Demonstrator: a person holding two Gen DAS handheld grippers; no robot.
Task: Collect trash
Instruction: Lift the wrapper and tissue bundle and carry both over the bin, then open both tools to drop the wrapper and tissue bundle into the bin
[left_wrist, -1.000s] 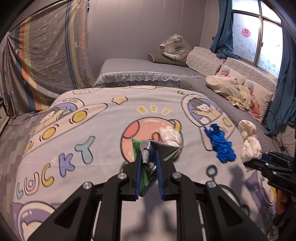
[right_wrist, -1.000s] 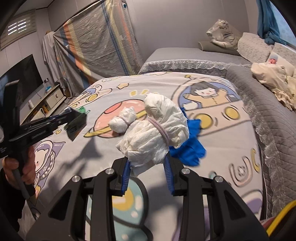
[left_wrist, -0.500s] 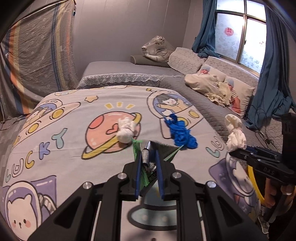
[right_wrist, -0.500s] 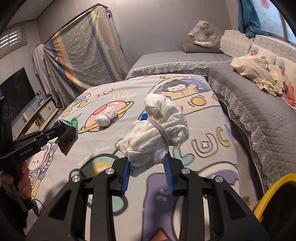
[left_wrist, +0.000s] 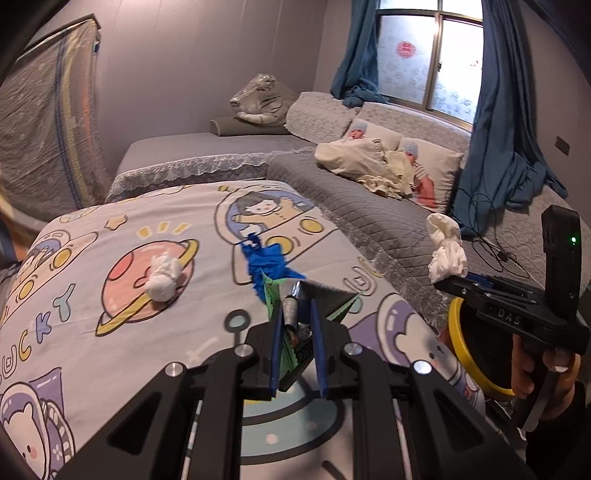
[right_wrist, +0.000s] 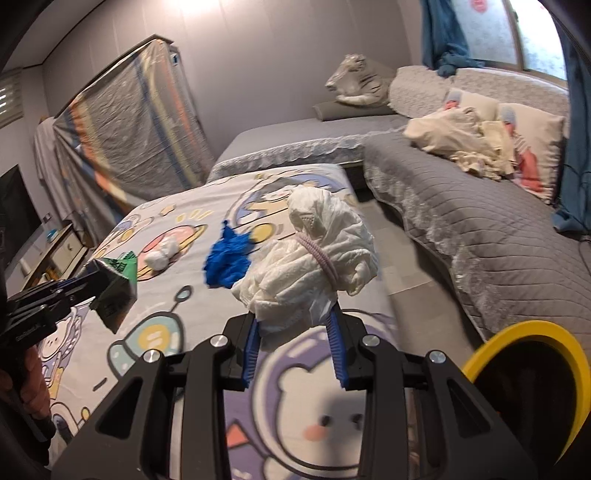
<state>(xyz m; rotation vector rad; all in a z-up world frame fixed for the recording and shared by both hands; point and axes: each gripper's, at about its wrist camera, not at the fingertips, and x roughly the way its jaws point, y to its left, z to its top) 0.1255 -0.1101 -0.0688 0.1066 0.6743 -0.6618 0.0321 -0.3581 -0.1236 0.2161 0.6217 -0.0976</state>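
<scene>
My left gripper (left_wrist: 297, 325) is shut on a green snack wrapper (left_wrist: 310, 295), held above the cartoon bedspread (left_wrist: 110, 332); from the right wrist view that wrapper (right_wrist: 116, 284) hangs at the left. My right gripper (right_wrist: 295, 328) is shut on a white crumpled bundle (right_wrist: 314, 258) tied with a pale band; the left wrist view shows this bundle (left_wrist: 445, 247) at the right. A small white wad (left_wrist: 162, 278) and a blue crumpled glove (left_wrist: 267, 262) lie on the bedspread. A yellow-rimmed bin (right_wrist: 532, 373) sits low at the right, beside the bed.
A grey quilted sofa (left_wrist: 369, 218) with pillows and a cream blanket runs along the right. A plush tiger (left_wrist: 258, 99) lies at the back. Blue curtains (left_wrist: 506, 129) hang by the window. A covered rack (right_wrist: 125, 136) and a low cabinet (right_wrist: 55, 254) stand left.
Both grippers have swung to the right with their loads still held. The sofa and window now fill more of the view, and the yellow-rimmed bin has come into sight at the right.
</scene>
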